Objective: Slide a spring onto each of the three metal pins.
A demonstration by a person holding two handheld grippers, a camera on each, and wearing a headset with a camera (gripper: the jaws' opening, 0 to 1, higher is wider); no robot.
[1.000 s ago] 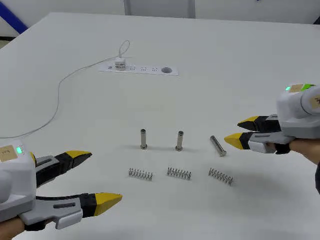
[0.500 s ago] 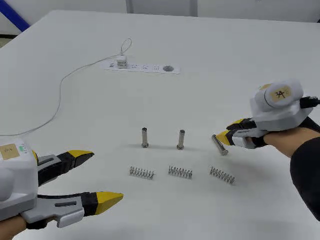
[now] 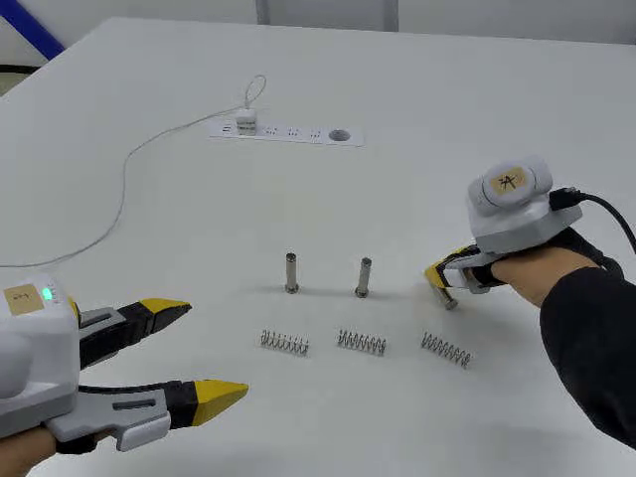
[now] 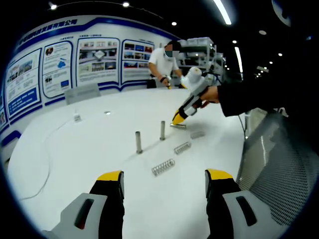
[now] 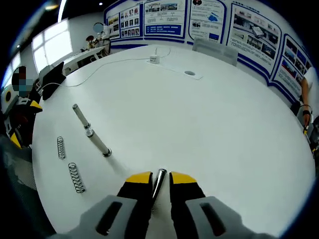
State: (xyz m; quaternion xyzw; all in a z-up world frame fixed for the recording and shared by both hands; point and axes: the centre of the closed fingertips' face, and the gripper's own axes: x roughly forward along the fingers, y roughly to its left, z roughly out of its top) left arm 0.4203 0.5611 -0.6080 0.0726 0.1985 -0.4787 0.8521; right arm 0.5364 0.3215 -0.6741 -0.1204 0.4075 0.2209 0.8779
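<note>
The fallen pin (image 3: 447,297), pinched by the right gripper (image 3: 439,281)
It lies flat on the table (image 3: 417,89), just right of the two upright pins (image 3: 291,273), its length nearly in line with the jaws closed on it. The left gripper (image 3: 214,348), gaping and empty, hovers well apart, nearer the leftmost spring (image 3: 284,343)

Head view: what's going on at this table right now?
A person works at a white table with a hand-held gripper in each hand. The right hand-held gripper is closed on the third pin, which is not upright. The other two pins stand upright, and three springs lie in a row before them, none on a pin yet. The left hand-held gripper hovers open, holding nothing.
</note>
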